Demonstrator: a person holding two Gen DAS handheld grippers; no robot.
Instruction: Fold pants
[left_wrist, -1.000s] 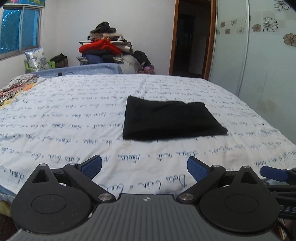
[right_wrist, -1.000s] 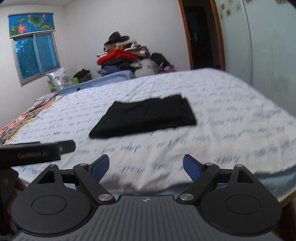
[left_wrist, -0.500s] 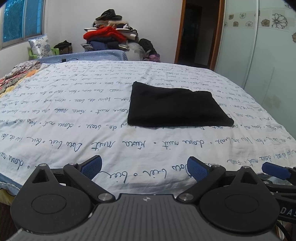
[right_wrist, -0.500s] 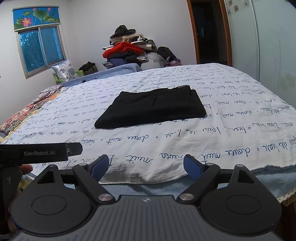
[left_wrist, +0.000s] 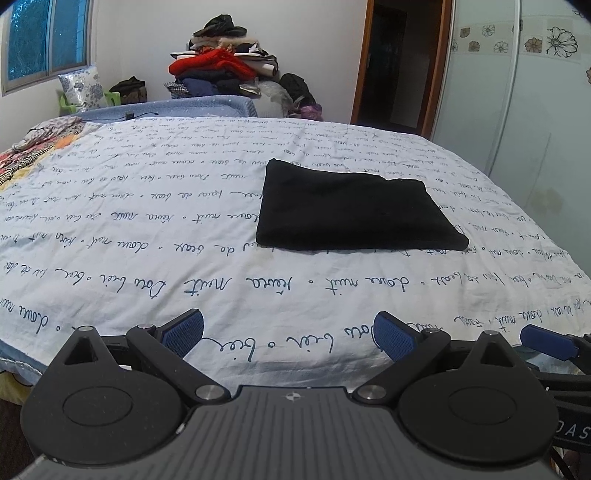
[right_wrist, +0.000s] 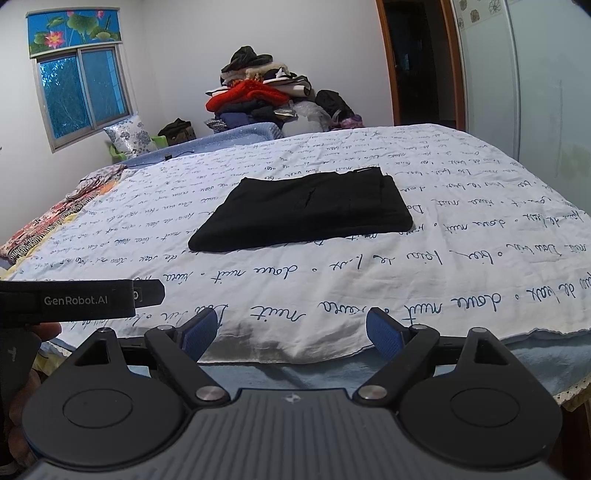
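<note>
While both spread wide, left hand-held gripper (left_wrist: 289, 332) and right hand-held gripper (right_wrist: 291, 329) grasp nothing.

Left gripper (right_wrist: 74, 299) cut off at frame edge, bed sheet (left_wrist: 147, 229) script unreadable

"GenRobot.AI" on the left tool (right_wrist: 81, 299); cursive script across bedsheet (right_wrist: 461, 299)
</note>
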